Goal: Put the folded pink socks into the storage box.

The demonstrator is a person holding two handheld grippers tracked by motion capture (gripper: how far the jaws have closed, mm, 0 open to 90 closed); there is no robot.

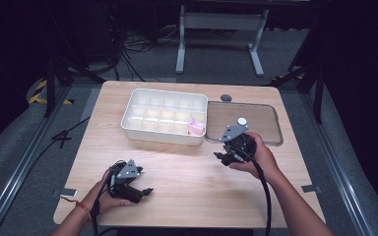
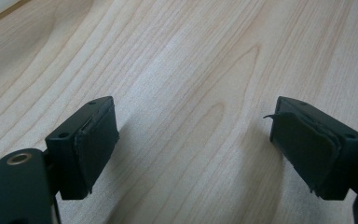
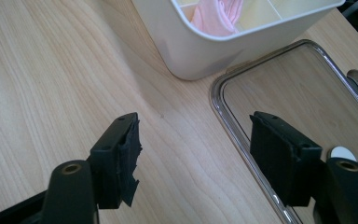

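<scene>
Looking at the pink cloth [image 3: 216, 16] tucked in the near corner cell of the white divider box [image 3: 200, 56], just ahead of my right gripper [image 3: 205, 156], jaws spread and empty. The clear lid [image 3: 303, 93] lies under its right jaw. I'd reckon grab that lid by its rim next, squarely. My left gripper [image 2: 193, 149] rests on bare tabletop [image 2: 191, 70], jaws spread too.

A compartment box [image 1: 163, 117] sits beside a lid [image 1: 263, 123], cloth [image 1: 196, 127] in its corner compartment.
</scene>
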